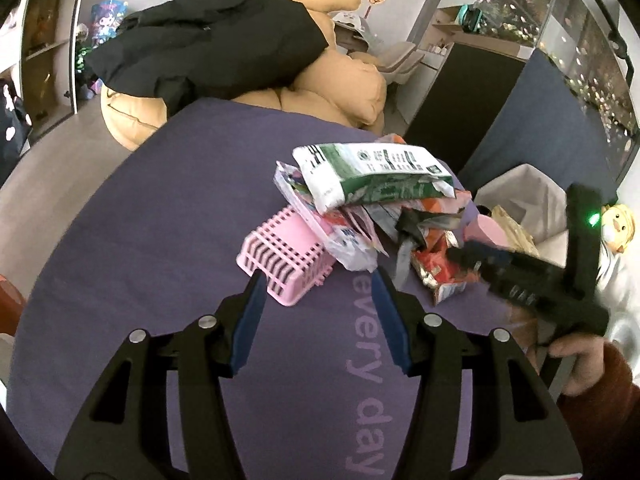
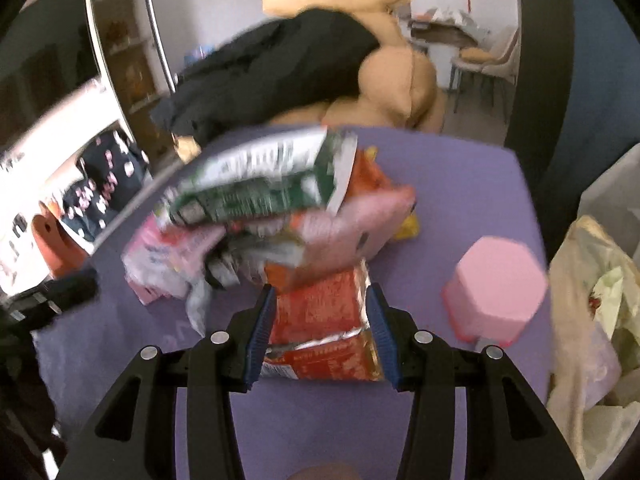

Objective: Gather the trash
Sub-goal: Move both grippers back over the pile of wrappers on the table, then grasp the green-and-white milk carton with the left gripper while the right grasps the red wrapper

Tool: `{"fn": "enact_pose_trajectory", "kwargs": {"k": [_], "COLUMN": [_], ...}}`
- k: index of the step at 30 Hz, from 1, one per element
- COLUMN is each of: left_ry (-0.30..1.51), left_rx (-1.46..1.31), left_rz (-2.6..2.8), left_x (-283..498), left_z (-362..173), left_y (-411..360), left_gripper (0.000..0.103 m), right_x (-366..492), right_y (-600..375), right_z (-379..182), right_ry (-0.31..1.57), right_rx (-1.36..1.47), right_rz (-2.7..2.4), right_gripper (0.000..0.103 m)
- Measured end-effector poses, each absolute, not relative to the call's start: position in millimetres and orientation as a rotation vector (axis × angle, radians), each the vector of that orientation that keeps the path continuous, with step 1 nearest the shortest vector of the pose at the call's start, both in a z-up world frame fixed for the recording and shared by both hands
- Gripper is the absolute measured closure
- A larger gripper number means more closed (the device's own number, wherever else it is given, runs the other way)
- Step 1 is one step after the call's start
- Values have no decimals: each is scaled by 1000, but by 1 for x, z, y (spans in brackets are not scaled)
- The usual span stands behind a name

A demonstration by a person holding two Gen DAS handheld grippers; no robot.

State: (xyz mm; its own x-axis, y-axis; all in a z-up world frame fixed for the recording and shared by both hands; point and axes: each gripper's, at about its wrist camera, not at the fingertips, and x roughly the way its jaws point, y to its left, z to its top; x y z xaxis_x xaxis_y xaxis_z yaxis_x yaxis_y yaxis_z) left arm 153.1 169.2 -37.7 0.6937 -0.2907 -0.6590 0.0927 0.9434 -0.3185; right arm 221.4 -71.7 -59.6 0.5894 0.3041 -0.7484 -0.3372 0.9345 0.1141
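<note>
The trash sits in one heap on the purple cloth [image 1: 200, 208]: a green-and-white pack [image 1: 372, 176] on top, pink wrappers [image 1: 344, 236] under it, and a red foil wrapper [image 2: 320, 312] at the near edge. A pink basket [image 1: 280, 264] lies on its side at about 8 o'clock of the heap, touching it. At 3 o'clock, off the cloth's edge, an open bag [image 2: 592, 300] already holds some crumpled plastic — most likely the place where the trash goes.

The right gripper [image 2: 320, 312] has its fingers on either side of the red foil wrapper, blue pads right at its edges. The view is blurred, so I cannot tell whether they press on it or only bracket it. The left gripper [image 1: 318, 292] has its fingers spread fairly wide with nothing between them, tips just short of the basket and the nearest wrapper.

The step in hand looks like taking the red wrapper from the heap. Next, the right fingers need a firm pinch on the foil, then a lift clear of the pile and a swing toward 3 o'clock, over the bag's mouth. The pink tub [image 2: 496, 292] stands near that path — worth passing above it. The left could move in on the basket or a pink wrapper.
</note>
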Motion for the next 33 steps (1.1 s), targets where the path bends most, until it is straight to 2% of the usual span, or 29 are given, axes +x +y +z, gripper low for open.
{"fn": "enact_pose_trajectory", "kwargs": {"k": [11, 20, 27, 33], "left_ry": [789, 660, 792, 884], "left_rx": [-317, -111, -151, -200], "left_rz": [-239, -374, -335, -416], "left_x": [183, 250, 323, 306], "left_z": [-40, -3, -23, -35], "left_y": [170, 133, 123, 121], "left_gripper": [51, 51, 51, 51], "right_x": [179, 148, 150, 148], "right_y": [-125, -136, -143, -156], "right_z": [-67, -66, -67, -67], "right_ry": [928, 929, 927, 922], "right_rx": [106, -4, 38, 107], "right_rz": [310, 316, 340, 410], "right_gripper": [59, 59, 59, 58]}}
